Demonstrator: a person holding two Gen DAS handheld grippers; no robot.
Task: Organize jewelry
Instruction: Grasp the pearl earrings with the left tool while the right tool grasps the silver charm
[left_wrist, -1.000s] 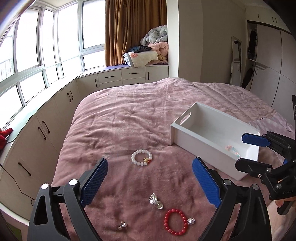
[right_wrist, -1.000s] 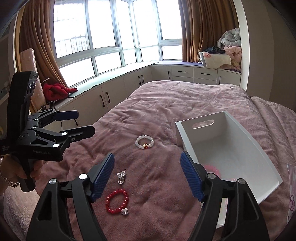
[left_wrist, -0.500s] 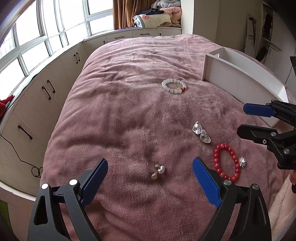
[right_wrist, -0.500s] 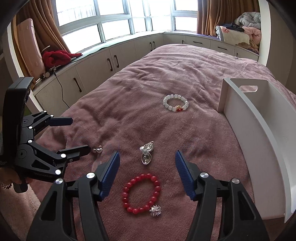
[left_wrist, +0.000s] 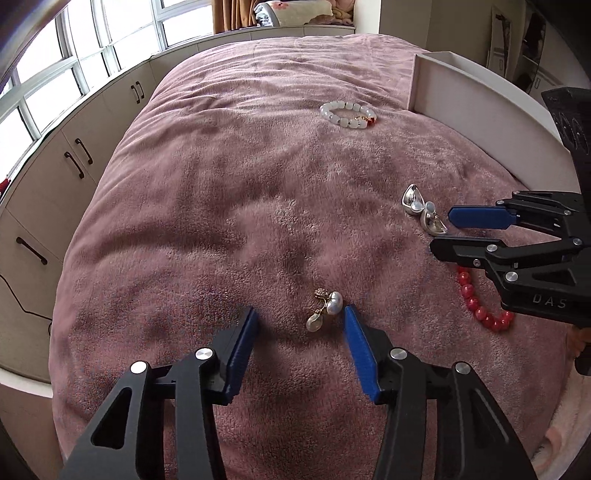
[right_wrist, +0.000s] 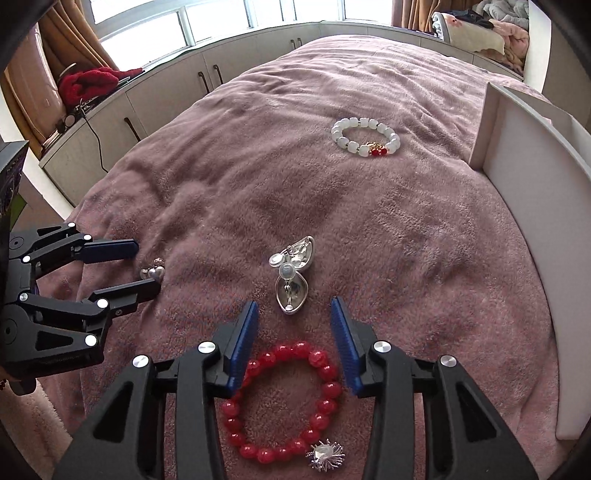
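— Closing in on two pairs of earrings at once? Left gripper (left_wrist: 299, 314) half spread, jaws just narrowed, pearl earrings (left_wrist: 325, 308) between the pads, hugging the right pad, not yet pinched.

— Right gripper (right_wrist: 293, 314) likewise just narrowed, gripping nothing. Silver earrings (right_wrist: 291, 275) just ahead of its tips, lengthwise along the reach; red bracelet (right_wrist: 284, 402) underneath, possibly brushing the pads. White tray (right_wrist: 524, 177) well right of the silver earrings.
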